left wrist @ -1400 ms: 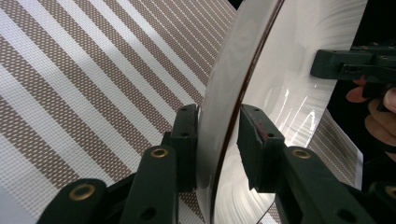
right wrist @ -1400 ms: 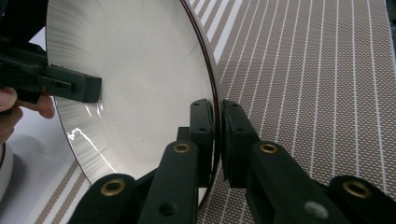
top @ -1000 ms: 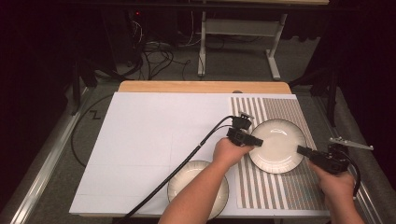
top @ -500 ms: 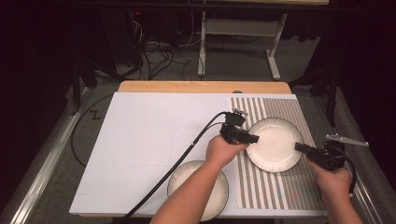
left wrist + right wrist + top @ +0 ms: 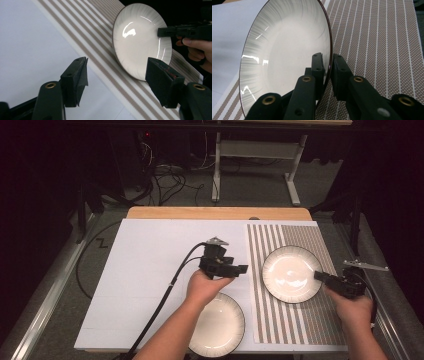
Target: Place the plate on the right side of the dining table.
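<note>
Right claw [image 5: 327,72]: pressed together on the rim of the round white ceramic plate with a dark edge [image 5: 291,272], which I hold at its right side over the brown-and-white striped woven placemat [image 5: 300,320]; whether the plate lies flat on the mat or sits slightly tilted, I cannot tell.

Left claw [image 5: 242,269]: spread, nothing between its pads. Its jaws have just been opening; it hangs over the white sheet on the bench [image 5: 140,270], just left of the placemat and apart from the plate.

Second round white plate [image 5: 220,325]: at the near edge of the bench, partly under my left forearm, untouched.

Status, as I judge it: first plate is placed on the mat and freed by one claw; my right claw's release is outstanding. The second plate remains to be handled, if it is wanted.
</note>
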The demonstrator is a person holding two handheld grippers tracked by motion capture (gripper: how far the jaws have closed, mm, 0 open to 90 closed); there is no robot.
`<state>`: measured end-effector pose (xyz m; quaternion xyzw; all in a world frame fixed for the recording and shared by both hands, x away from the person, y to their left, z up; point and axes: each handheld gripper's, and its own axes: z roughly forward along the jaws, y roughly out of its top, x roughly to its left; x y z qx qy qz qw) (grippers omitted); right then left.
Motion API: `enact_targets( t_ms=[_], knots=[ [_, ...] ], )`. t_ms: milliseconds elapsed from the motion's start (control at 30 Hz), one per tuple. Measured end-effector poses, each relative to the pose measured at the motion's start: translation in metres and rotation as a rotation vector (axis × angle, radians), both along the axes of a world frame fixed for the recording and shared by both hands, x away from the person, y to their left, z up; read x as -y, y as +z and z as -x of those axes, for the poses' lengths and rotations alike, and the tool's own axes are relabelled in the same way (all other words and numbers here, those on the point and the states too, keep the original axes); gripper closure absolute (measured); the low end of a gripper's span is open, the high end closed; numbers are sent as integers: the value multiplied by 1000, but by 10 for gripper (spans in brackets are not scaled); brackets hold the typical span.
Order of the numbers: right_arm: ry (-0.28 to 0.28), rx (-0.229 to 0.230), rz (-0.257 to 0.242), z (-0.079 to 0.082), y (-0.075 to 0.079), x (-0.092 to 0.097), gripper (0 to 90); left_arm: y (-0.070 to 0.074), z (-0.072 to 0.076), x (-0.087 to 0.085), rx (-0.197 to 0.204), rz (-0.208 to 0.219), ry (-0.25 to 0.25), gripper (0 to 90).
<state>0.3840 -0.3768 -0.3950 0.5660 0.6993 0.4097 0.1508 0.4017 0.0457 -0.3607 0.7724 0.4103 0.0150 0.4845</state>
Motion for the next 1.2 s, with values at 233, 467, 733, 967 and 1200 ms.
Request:
enact_targets(
  t_ms=[233,467,733,967,1200],
  knots=[
    [-34,-27,2,-3,0,-3,830,-4,22,-56,51,18,64,304],
    [-62,-48,-6,-6,-3,-3,823,-8,45,-105,118,-13,112,283],
    [-82,-66,3,-9,-6,-3,811,-19,75,-146,221,-17,181,228],
    [-106,-66,60,-11,-10,-5,803,-34,94,-169,324,-5,230,172],
    [-131,-92,89,-13,-17,-5,791,-42,100,-178,356,4,265,134]
  ],
)
